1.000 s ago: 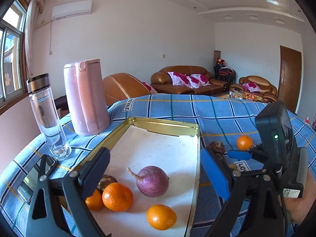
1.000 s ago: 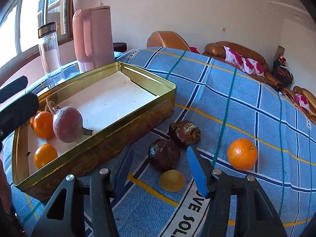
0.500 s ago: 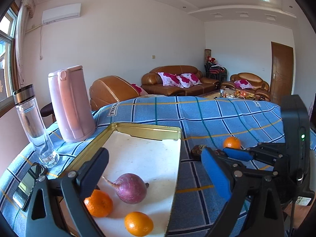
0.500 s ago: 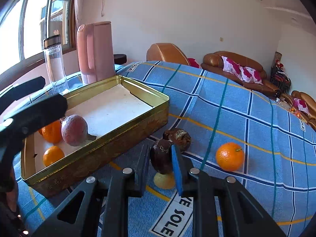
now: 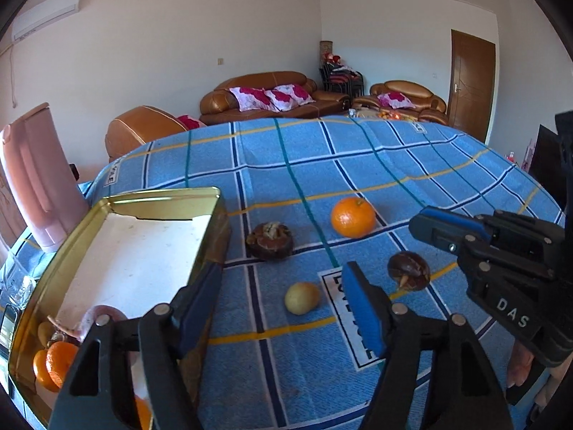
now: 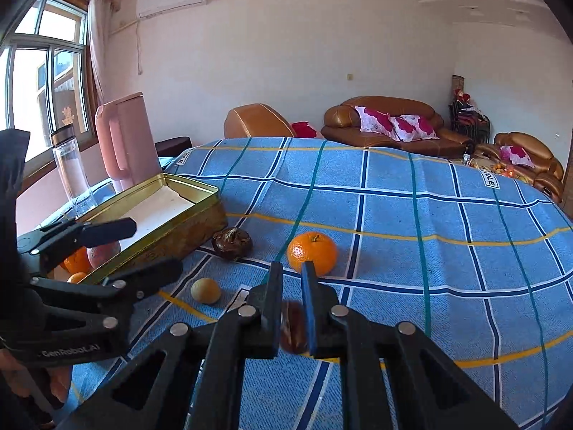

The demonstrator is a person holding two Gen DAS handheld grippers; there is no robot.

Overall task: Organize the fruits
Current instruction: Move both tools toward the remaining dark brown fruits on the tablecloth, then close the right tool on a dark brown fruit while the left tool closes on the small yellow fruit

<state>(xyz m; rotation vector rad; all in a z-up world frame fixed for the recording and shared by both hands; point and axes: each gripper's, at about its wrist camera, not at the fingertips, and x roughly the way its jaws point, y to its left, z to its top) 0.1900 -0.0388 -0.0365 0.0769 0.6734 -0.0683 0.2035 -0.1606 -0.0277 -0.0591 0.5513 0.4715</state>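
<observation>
The right tool (image 6: 290,279) is clamped on a dark brown fruit (image 6: 293,326), low in the middle of the right wrist view. Only a blurred sliver of that fruit shows between the blue pads; the rest is hidden. In the left wrist view the same fruit (image 5: 408,270) hangs at right centre, below the tool's blue finger, its pale stem tip pointing down and left.

The left tool (image 5: 283,294) has just been closing; its jaws stand half apart with nothing between them, over the blue checked cloth of the bench (image 5: 358,165).

On the cloth lie an orange (image 5: 352,216), stem end up, a second dark fruit (image 5: 269,240) with its crinkled end up, and a small round yellow fruit (image 5: 302,298), all apart from one another.

The gold tin (image 5: 161,197) runs from lower left toward the middle, its long axis pointing away from the camera. Oranges (image 5: 53,362) and a reddish fruit (image 5: 102,313) at its near end are partly hidden by the left tool's frame. A pink jug (image 5: 35,179) is cut off at the left edge.
</observation>
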